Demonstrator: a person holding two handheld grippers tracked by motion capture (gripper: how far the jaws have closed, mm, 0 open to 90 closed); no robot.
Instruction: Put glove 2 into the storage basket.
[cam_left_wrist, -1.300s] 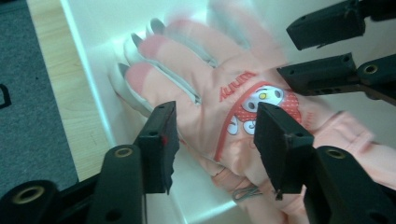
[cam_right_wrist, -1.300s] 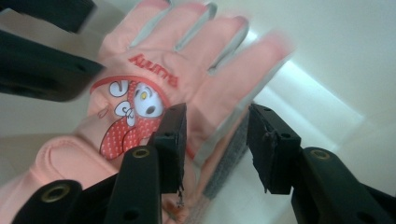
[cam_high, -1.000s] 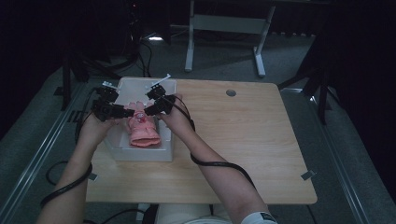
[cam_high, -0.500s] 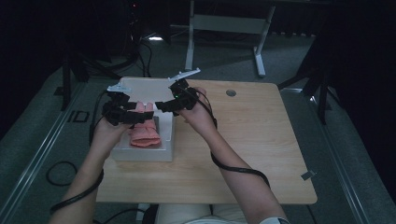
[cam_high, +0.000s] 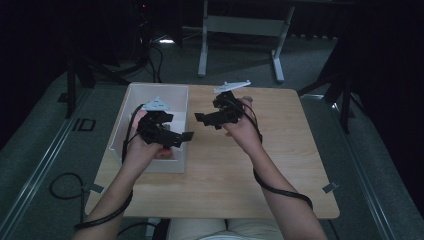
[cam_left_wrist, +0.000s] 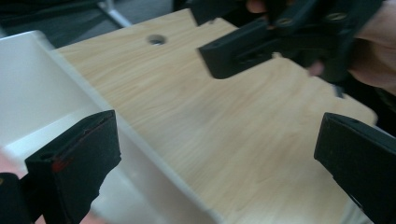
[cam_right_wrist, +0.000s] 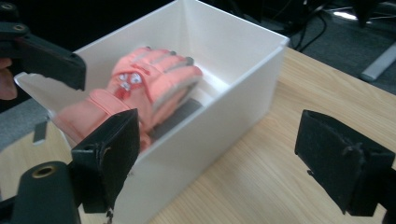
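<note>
On the wooden table, a white bin holds a coral-pink padded glove

On the floor left of the counter, 2 pale marks read roughly as "ID" in the high view. The glove in the box bears a small badge in the right gripper view, but it is too blurred to read.
</note>
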